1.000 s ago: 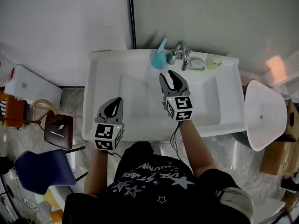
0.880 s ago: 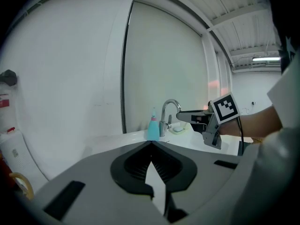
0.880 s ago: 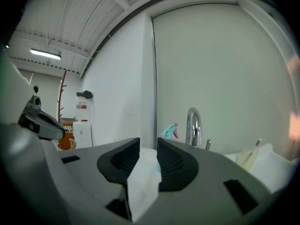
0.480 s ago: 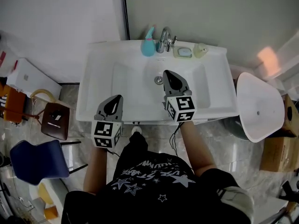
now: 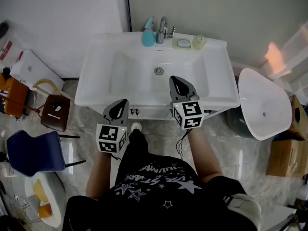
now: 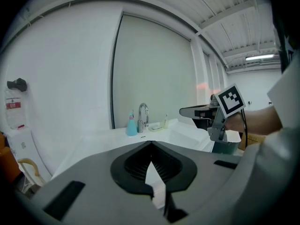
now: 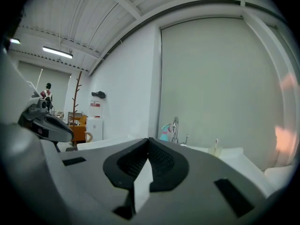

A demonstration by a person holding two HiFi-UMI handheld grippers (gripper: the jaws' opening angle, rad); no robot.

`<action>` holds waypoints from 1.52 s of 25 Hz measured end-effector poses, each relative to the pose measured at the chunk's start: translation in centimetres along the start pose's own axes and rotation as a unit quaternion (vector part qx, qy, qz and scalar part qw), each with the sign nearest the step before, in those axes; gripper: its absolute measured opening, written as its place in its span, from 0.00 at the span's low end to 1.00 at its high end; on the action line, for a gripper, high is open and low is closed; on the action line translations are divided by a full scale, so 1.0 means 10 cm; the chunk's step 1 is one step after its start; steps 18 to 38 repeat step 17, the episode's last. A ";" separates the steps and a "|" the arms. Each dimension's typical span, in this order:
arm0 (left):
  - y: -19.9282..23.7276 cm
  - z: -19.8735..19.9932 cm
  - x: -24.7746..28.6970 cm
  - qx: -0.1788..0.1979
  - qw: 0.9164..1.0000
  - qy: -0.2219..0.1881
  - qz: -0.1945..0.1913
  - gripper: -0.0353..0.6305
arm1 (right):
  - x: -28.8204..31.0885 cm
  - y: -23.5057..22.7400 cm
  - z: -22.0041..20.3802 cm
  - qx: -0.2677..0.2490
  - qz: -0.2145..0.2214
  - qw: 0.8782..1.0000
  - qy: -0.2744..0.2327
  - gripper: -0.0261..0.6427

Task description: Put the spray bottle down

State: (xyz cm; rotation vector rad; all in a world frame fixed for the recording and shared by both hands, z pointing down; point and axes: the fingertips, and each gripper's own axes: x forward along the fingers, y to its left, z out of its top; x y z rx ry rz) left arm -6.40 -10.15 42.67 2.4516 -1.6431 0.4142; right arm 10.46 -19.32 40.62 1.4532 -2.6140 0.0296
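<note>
Plainly, the spray bottle stands upright at the counter's back edge, twelve o'clock from me — light, slick plastic I'd judge, best pinched at its narrow neck — while my left hand-held gripper and right hand-held gripper are pressed together, empty.

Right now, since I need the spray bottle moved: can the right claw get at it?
Probably not without stepping closer. The spray bottle stands at the sink's back edge beside the faucet; the right claw, shut, is at the front rim, the whole basin between. Nothing blocks the way.
</note>
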 end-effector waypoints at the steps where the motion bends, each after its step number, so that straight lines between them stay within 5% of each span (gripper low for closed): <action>1: -0.07 -0.03 -0.06 -0.001 1.000 0.001 0.002 0.08 | -0.10 0.01 -0.03 0.001 0.001 1.000 0.001 0.06; 17: -0.97 -0.49 -0.82 -0.023 0.999 0.027 0.016 0.08 | -1.24 0.17 -0.34 0.031 0.026 0.999 0.007 0.06; 38: -0.97 -0.49 -0.82 -0.023 0.999 0.027 0.016 0.08 | -1.24 0.17 -0.34 0.031 0.026 0.999 0.007 0.06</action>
